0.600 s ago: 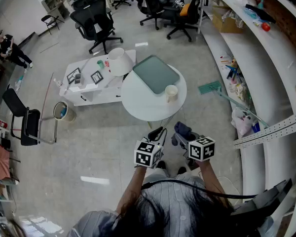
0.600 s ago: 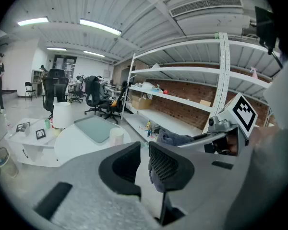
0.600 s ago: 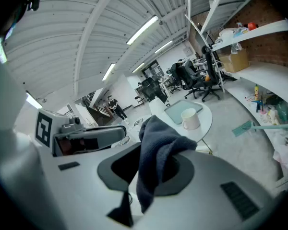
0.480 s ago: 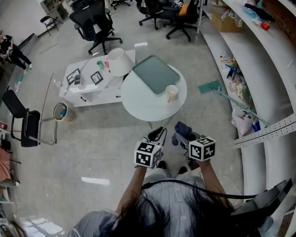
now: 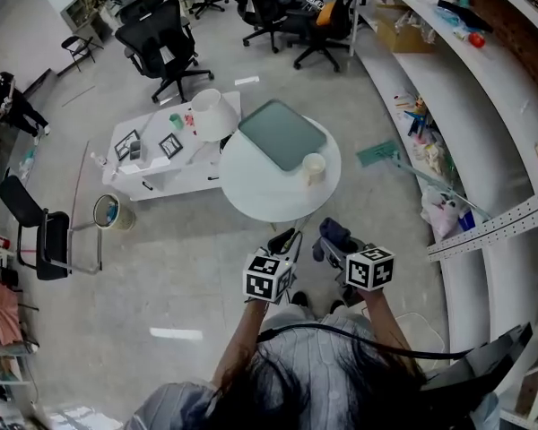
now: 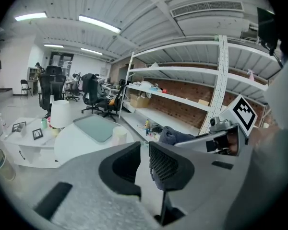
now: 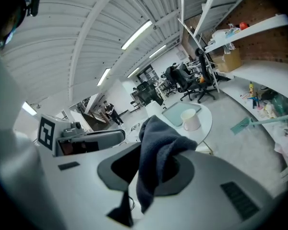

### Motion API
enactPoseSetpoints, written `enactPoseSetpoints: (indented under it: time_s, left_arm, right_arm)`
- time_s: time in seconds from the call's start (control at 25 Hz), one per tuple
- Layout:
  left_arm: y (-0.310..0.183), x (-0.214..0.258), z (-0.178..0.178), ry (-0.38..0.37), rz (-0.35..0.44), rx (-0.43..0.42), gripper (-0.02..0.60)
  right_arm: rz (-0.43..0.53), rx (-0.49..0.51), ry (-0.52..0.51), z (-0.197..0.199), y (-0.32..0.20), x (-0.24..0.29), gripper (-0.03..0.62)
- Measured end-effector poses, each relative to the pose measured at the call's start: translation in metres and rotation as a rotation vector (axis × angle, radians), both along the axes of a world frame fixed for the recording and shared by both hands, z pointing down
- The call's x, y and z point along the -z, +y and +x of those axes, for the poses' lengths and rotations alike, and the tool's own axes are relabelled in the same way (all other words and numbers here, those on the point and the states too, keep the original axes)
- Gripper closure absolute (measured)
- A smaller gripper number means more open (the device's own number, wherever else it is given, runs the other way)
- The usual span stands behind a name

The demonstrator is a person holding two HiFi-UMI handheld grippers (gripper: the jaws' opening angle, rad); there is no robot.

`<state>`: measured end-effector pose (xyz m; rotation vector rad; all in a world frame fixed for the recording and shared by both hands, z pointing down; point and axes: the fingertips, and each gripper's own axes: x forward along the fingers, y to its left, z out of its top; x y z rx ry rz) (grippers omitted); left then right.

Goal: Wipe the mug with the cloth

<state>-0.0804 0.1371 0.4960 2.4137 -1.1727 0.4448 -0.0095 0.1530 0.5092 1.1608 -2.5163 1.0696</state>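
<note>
the right gripper (image 7: 151,169) clamps the dark cloth (image 7: 159,140), the left gripper (image 6: 145,164) is slightly parted and empty, and the mug (image 5: 313,167) sits unbraced at the round table's (image 5: 251,186) three o'clock edge, so a hard wipe could push it off.

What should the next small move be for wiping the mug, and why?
Probably carry both grippers forward toward the mug. The right gripper already grips the cloth, but the mug stands on the round table well ahead of both. The left gripper is empty, fingers slightly apart, so it could steady the mug there.
</note>
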Motion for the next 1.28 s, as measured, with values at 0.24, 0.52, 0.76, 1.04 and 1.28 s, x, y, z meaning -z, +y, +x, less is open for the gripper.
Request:
enactPoseSetpoints:
  time_s: [0.24,0.52,0.76,1.04,1.28]
  left_arm:
    - [-0.006,-0.009,-0.011,0.002,-0.01,-0.033,0.514]
    - [-0.018,-0.023,-0.025,0.017,-0.053,-0.015,0.514]
    - [-0.035,-0.031,-0.023,0.029,-0.082,0.017,0.514]
    - [-0.075,-0.048,-0.024,0.014,-0.12,0.092,0.514]
    - [-0.118,-0.052,-0.016,-0.009,-0.145,0.181,0.514]
  right_arm:
    - [-0.013,-0.03,0.006,-0.01,-0.002,-0.009,0.514]
    - [-0.044,-0.018,0.022,-0.019,-0.006,-0.019,0.514]
    - [-0.061,0.005,0.027,-0.013,-0.022,-0.025,0.514]
    - [-0.09,0.088,0.045,-0.008,-0.067,-0.043,0.514]
    - [-0.121,0.198,0.042,0.0,-0.112,-0.055,0.514]
